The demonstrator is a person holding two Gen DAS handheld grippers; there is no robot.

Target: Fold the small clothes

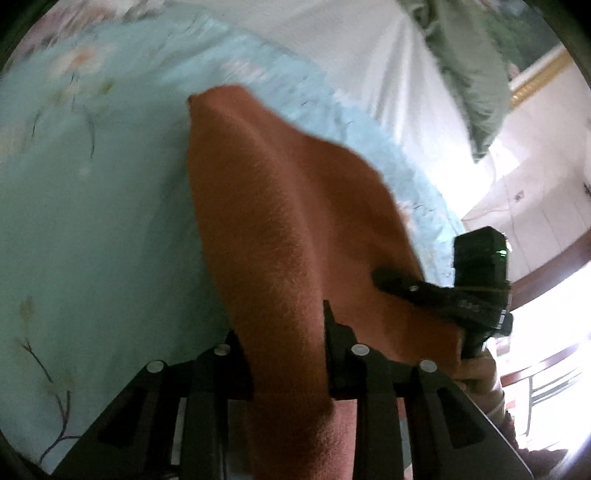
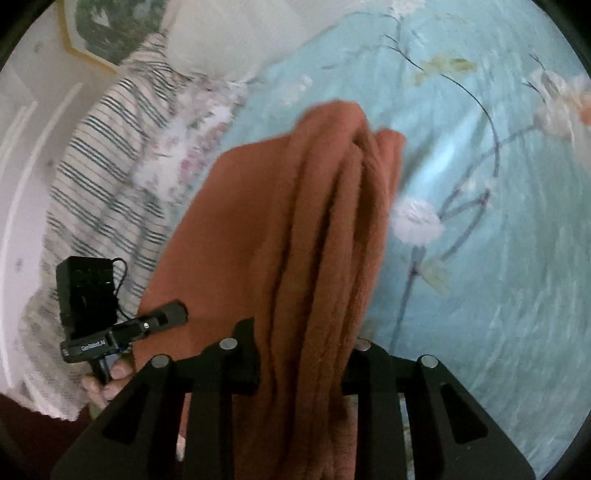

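A rust-orange fleece garment (image 1: 280,229) hangs between both grippers above a light blue floral bedspread (image 1: 92,221). My left gripper (image 1: 288,332) is shut on one edge of the garment, which drapes over and hides its fingertips. My right gripper (image 2: 303,339) is shut on the other edge, where the cloth (image 2: 325,229) bunches in several folds. The right gripper also shows in the left wrist view (image 1: 391,280), its finger against the cloth. The left gripper shows in the right wrist view (image 2: 166,317), at the garment's left edge.
A green garment (image 1: 476,74) lies on white sheet at the far right. A striped cloth (image 2: 110,177) and a floral pillow (image 2: 192,147) lie at the bedspread's (image 2: 498,258) left edge. A framed picture (image 2: 107,33) hangs on the wall.
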